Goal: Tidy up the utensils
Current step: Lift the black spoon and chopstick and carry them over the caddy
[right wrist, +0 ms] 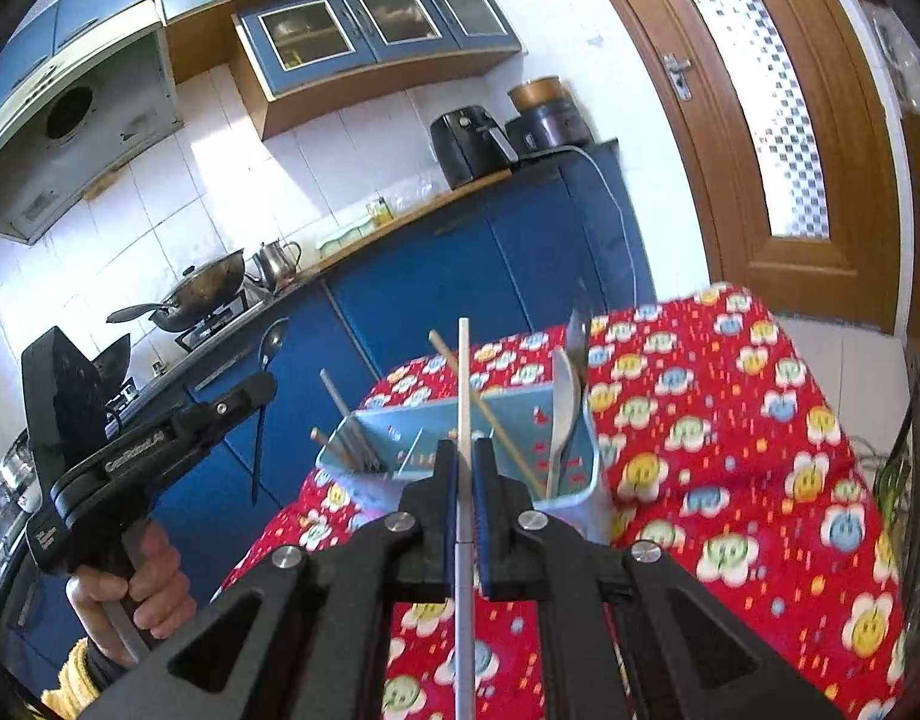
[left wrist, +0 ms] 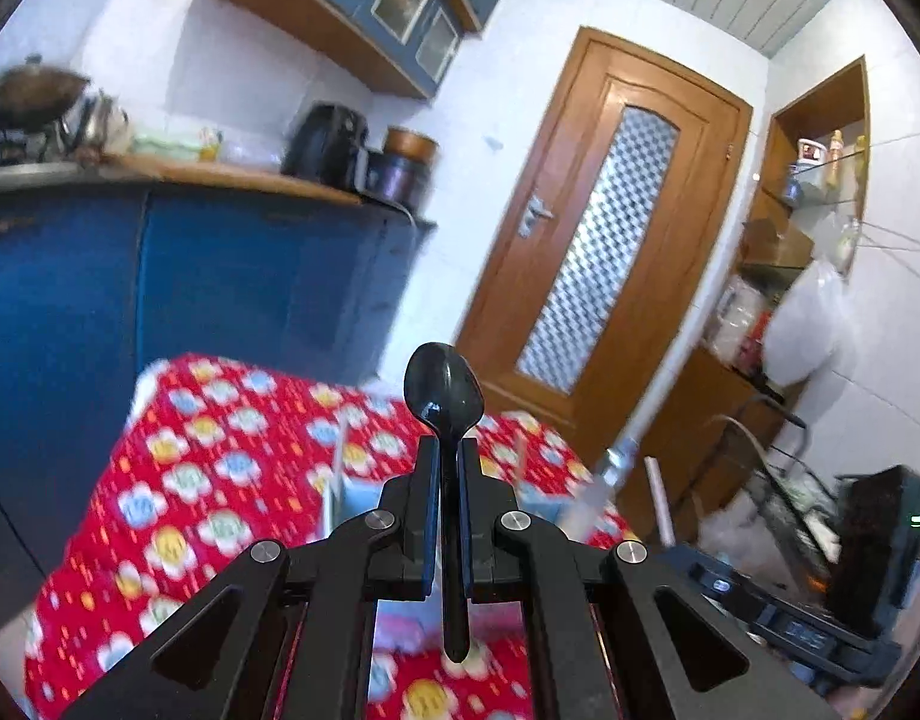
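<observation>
My left gripper [left wrist: 449, 450] is shut on a black plastic spoon [left wrist: 443, 390], bowl up, held above the table; it also shows in the right wrist view [right wrist: 261, 384] at the left with the spoon [right wrist: 272, 339]. My right gripper [right wrist: 466, 450] is shut on a thin white chopstick [right wrist: 463, 372], upright, just in front of the light blue utensil holder [right wrist: 571, 474]. The holder stands on the red flowered tablecloth [right wrist: 730, 450] and holds grey chopsticks [right wrist: 342, 414], a wooden chopstick [right wrist: 490, 408] and a white spoon [right wrist: 563, 402]. In the left wrist view the holder [left wrist: 357, 495] is blurred behind the fingers.
Blue kitchen cabinets [right wrist: 460, 264] with a worktop, an air fryer [right wrist: 466, 144], wok [right wrist: 201, 291] and kettle stand behind the table. A wooden door [left wrist: 604, 240] is to the right. Shelves and a white bag [left wrist: 802, 330] are at the far right.
</observation>
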A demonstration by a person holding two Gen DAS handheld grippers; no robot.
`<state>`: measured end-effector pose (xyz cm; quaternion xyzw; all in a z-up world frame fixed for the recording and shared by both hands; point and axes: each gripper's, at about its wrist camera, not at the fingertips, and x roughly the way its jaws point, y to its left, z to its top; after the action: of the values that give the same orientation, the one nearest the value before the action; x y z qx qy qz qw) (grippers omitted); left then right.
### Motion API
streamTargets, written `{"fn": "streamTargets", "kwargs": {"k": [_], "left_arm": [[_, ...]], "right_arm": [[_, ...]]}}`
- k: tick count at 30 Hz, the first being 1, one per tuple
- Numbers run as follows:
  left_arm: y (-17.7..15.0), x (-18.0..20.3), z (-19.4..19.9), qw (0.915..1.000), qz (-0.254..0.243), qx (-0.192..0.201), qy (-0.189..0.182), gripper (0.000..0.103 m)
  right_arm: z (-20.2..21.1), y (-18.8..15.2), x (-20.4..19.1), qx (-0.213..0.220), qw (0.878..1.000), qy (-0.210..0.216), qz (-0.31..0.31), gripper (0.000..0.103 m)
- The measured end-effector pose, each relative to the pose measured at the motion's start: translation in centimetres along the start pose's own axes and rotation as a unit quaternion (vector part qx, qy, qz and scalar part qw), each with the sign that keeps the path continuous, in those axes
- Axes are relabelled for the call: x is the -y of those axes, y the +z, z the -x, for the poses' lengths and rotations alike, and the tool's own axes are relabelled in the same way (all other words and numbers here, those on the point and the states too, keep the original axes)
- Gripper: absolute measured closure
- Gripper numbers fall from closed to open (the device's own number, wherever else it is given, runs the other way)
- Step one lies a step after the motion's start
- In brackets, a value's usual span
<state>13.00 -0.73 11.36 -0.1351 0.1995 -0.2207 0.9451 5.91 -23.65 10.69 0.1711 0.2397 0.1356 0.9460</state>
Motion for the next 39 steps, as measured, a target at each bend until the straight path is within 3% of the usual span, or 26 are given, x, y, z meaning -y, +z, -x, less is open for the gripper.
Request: {"fn": "streamTargets", "kwargs": {"k": [5,14,22,33,39], "left_arm": [[0.1,0.0,-2.6,0.9979,-0.024,0.039,0.045,0.098],[-1.3,-0.5,-4.8,0.9913,-0.049,0.081,0.091,0.098],[-2.9,-0.2,-5.0,0.9834,-0.076,0.116,0.117,0.097],[-3.9,-0.7,-5.5,0.9881,-0.065,0.082,0.112,0.096],[-3.9,-0.6,-4.9,0.9902,-0.07,0.054,0.109,0.086]], "right_arm": [[-1.5,1.9,0.0,0.037,0.999,-0.012,0.02,0.096],[-5.2,4.2,0.0,0.114,0.991,-0.027,0.069,0.096],[-8.0,3.6,-0.2,0.134,0.983,-0.05,0.116,0.096],[-8.4,1.8,-0.6,0.091,0.987,-0.044,0.127,0.096],[-7.1,1.7,-1.0,0.087,0.989,-0.035,0.116,0.088]]}}
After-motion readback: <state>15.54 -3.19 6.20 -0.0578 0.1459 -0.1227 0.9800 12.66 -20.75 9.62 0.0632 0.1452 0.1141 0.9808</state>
